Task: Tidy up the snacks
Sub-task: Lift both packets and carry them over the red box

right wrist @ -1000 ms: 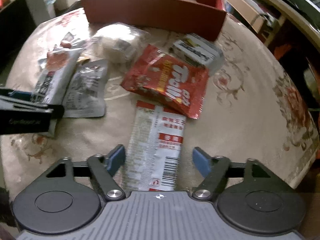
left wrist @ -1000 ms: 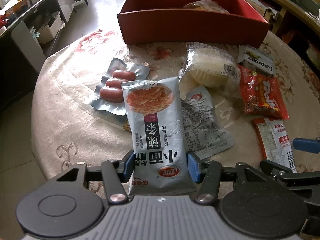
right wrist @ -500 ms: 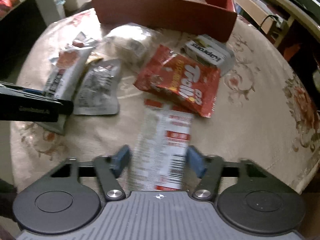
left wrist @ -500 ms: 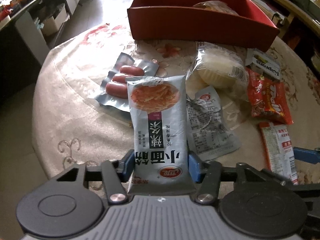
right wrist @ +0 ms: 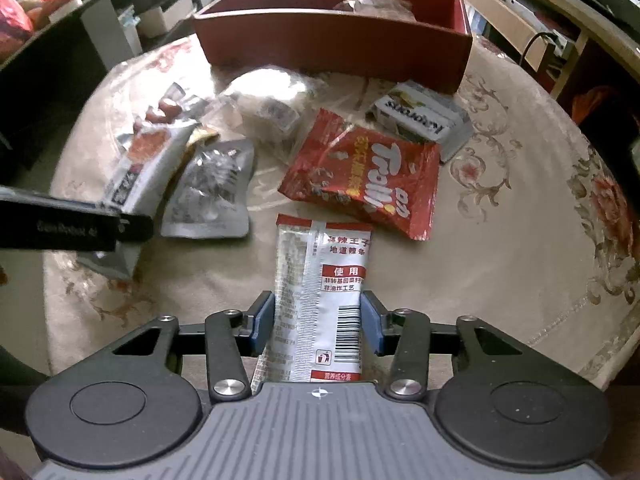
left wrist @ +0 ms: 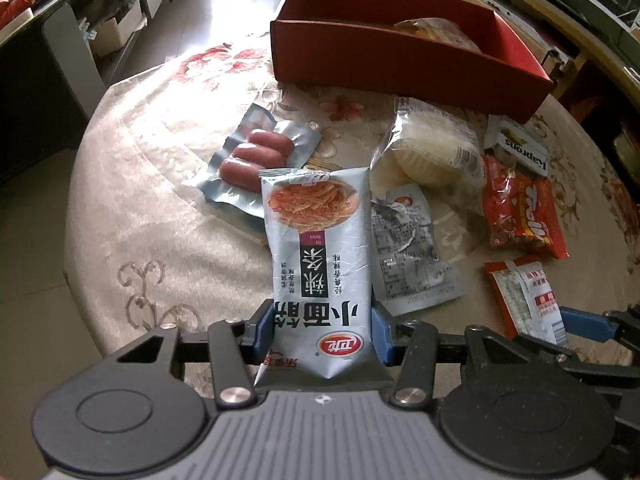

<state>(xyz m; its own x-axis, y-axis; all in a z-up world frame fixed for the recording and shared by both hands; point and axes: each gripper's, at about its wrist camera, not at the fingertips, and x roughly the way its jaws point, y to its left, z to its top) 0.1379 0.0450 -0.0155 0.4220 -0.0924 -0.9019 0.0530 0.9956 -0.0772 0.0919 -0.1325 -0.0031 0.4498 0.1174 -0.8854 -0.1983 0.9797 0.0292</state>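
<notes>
2 snack packets (1 per hand-held gripper) sit clamped between fingers.

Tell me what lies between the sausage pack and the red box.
Only bare flowered tablecloth lies between the sausage pack and the red box, in the left wrist view.

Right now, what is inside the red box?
Inside the red box one clear-wrapped, bread-like snack shows at its right end. The front wall hides the box floor, so other contents cannot be seen.
</notes>
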